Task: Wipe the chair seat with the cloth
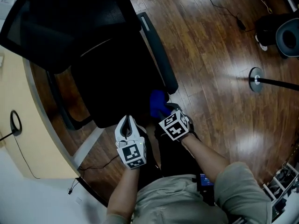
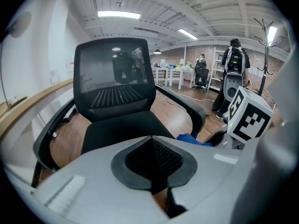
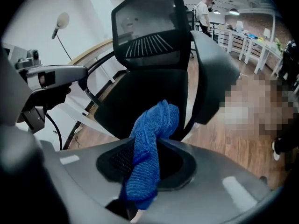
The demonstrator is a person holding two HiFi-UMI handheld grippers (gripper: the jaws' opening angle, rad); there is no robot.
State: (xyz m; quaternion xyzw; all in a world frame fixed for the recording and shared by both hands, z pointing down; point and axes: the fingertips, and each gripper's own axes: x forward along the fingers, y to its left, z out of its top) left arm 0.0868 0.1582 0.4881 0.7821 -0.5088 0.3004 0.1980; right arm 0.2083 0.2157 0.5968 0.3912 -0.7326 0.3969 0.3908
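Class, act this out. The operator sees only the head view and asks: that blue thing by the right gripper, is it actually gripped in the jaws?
Observer: Yes. In the right gripper view, the right gripper has its jaws closed on the blue cloth, which bunches out past them.
Operator: And the left one?
Observer: The left gripper view shows the left gripper with jaws together and nothing between them.
Operator: Anyone nearby?
Observer: A person with a backpack stands far behind the chair.
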